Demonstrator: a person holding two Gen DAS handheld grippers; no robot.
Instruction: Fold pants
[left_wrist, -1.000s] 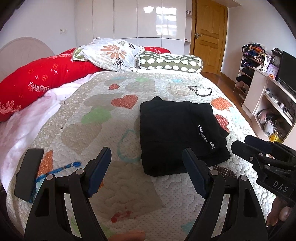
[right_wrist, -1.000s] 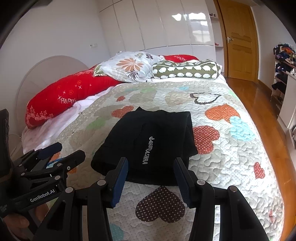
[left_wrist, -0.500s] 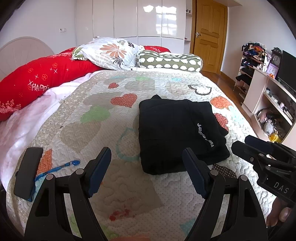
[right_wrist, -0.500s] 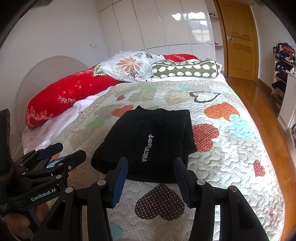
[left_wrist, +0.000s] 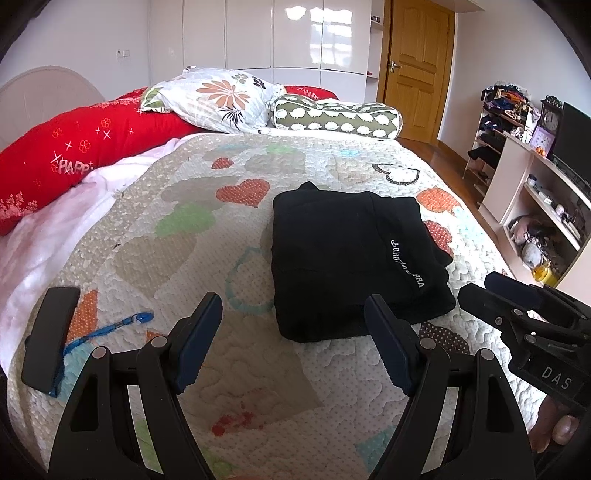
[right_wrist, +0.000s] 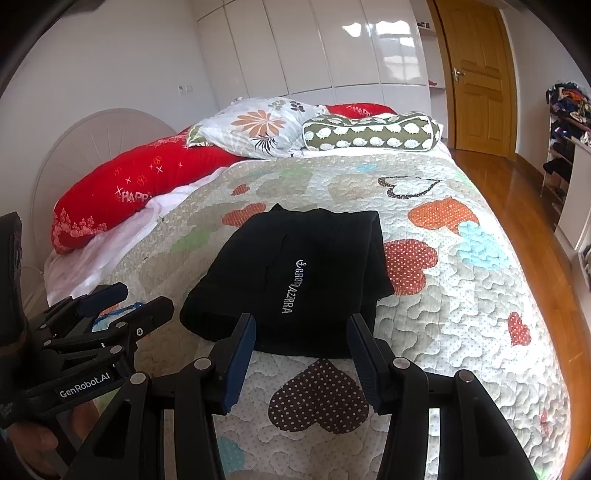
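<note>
I see the black pants (left_wrist: 351, 258) lying folded into a thick, roughly square bundle on the bed (left_wrist: 147, 258), near its middle. The fabric looks soft and matte, with a line of white embroidered lettering running along the top layer. Folded edges are stacked at the near side, and one corner sticks out on the right.

My left gripper (left_wrist: 293, 343) hangs above the quilt with its fingers (left_wrist: 197, 339) spread wide and nothing between them; the pants sit just beyond the right one. My right gripper (right_wrist: 301, 363) has its fingers (right_wrist: 238, 363) parted too, narrower, holding nothing, with the near edge of the pants just ahead of them. Both have dark blue ribbed pads on black plastic arms.

The quilt (right_wrist: 461, 295) is pale, stitched in a wavy puffed pattern, with dotted heart patches in red, orange, brown, green and blue. A black flat rectangular object (left_wrist: 50, 336) with a blue cord (left_wrist: 110, 326) lies at the left edge.

At the head sit a long red bolster (left_wrist: 85, 155), a floral pillow (left_wrist: 218, 98) and a green roll cushion (left_wrist: 336, 116) with white shapes. Behind are glossy white wardrobe doors (right_wrist: 332, 48), a wooden door (right_wrist: 476, 74) and a polished wood floor (right_wrist: 517, 221).
</note>
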